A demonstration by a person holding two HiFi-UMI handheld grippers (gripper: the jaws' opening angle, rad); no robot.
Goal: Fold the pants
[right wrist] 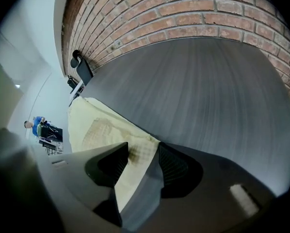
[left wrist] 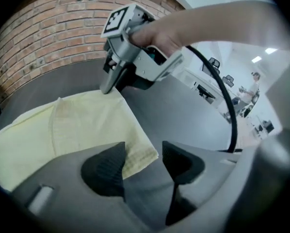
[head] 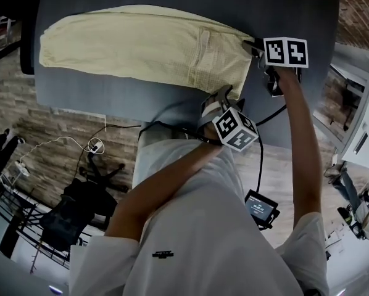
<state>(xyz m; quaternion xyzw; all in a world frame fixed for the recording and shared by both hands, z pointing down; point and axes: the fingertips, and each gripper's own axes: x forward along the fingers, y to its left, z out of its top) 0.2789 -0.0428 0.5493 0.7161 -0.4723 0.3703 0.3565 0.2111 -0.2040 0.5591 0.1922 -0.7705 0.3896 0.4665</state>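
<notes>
We take this for an open-plan office or lab: a brick wall (right wrist: 184, 13) stands beyond the grey table (right wrist: 208, 91), cables (head: 49, 143) trail over the wood-look floor (head: 42, 165), and far off are desks with monitors (left wrist: 203, 89), office chairs (left wrist: 214, 62) and ceiling lights (left wrist: 271, 50).

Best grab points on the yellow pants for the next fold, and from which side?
Probably the two corners of the waist end, from beyond that short edge. The pants lie flat on the table, so only edges offer fabric. Left claw and right claw stand open over those corners.
</notes>
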